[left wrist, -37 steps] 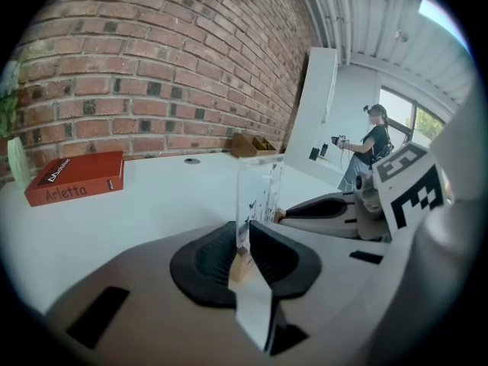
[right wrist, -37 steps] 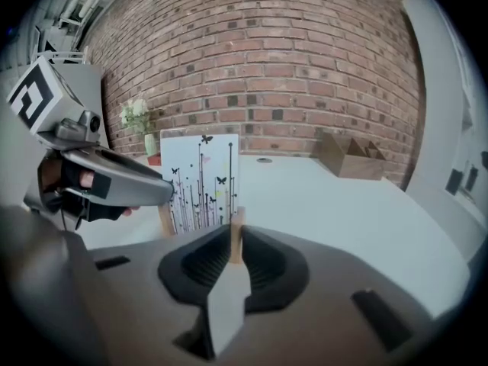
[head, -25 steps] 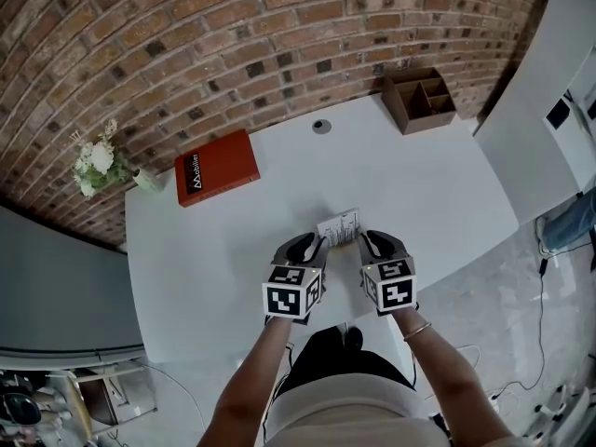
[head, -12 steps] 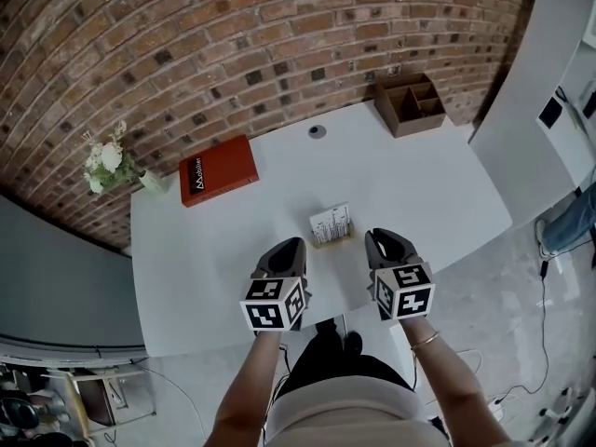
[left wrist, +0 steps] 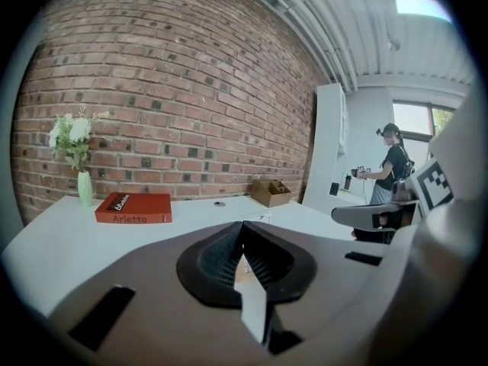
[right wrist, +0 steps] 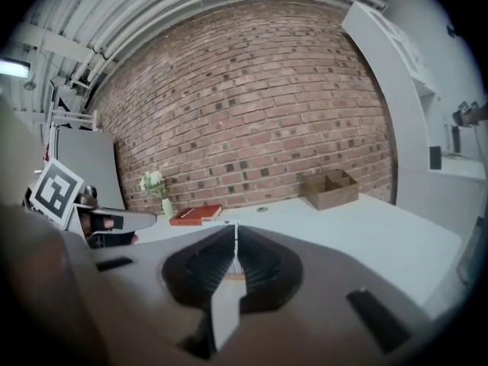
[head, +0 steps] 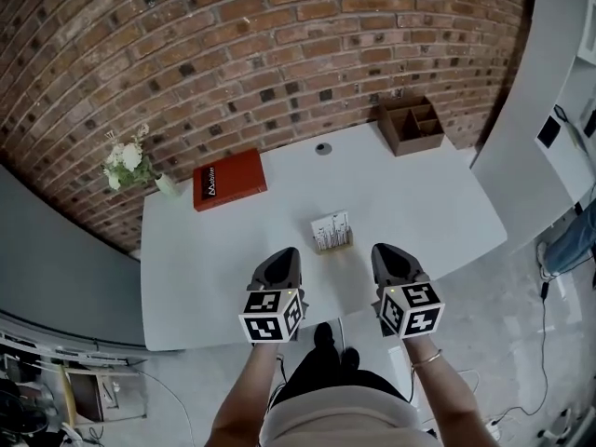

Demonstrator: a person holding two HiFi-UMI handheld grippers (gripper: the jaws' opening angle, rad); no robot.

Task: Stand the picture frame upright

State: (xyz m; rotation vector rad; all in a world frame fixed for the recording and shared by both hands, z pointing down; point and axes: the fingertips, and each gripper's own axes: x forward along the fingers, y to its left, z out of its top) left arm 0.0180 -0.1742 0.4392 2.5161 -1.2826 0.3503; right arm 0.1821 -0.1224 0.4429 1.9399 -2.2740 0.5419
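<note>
My left tongs [head: 281, 257], just closed, and right tongs [head: 385, 252] are pinched together, empty. Far left, a vase [head: 166, 184] holds white flowers [head: 126, 155]; the picture frame [head: 331, 230] stands upright.

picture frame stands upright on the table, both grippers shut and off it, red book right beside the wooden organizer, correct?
No: the head view shows the red book beside the flower vase, far from the wooden organizer. Rest holds: picture frame upright, left gripper and right gripper shut, off it.
</note>
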